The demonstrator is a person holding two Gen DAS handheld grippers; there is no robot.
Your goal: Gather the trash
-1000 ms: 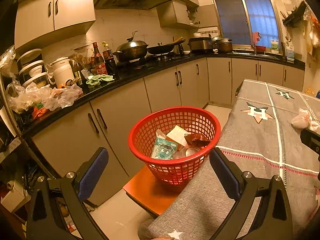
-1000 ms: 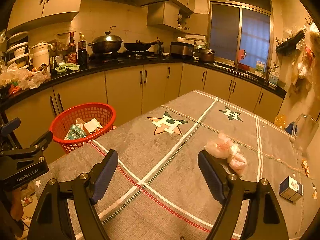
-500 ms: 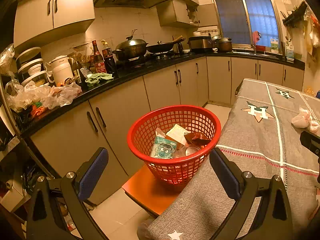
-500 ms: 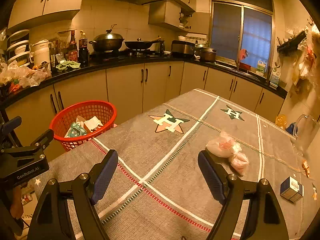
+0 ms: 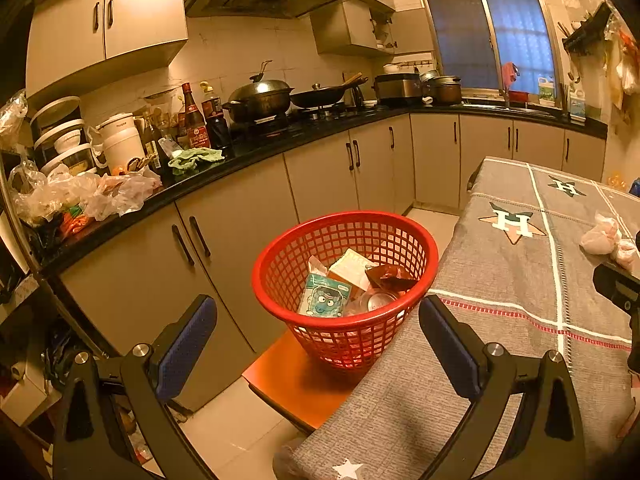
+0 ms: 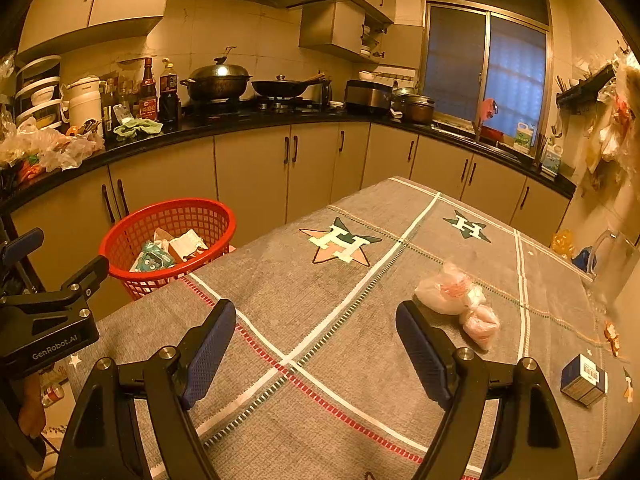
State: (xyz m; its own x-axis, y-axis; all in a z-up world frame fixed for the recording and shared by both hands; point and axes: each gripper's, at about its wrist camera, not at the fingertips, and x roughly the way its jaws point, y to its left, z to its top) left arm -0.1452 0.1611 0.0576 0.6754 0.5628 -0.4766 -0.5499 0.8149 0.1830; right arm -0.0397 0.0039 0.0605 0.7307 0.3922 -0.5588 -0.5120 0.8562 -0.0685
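Observation:
A red mesh basket (image 5: 416, 236) (image 6: 120, 236) stands on an orange stool beside the table and holds several wrappers and a box. My left gripper (image 5: 316, 328) hangs open just in front of it, nothing between its blue pads. On the grey star-patterned tablecloth (image 6: 280, 280) lie crumpled pale plastic bags (image 6: 460, 300) (image 5: 604, 236) and a small blue box (image 6: 584, 378). My right gripper (image 6: 312, 340) is open over the cloth, with the bags just beyond its right finger. The left gripper's body (image 6: 44, 320) shows at the left edge of the right wrist view.
A black counter (image 6: 240, 124) with cabinets wraps the room, carrying woks, bottles, a green rag (image 5: 196, 158) and plastic bags (image 5: 80, 196). The orange stool (image 5: 296, 384) sits by the table's corner. Small scraps (image 6: 612, 336) lie at the table's far right edge.

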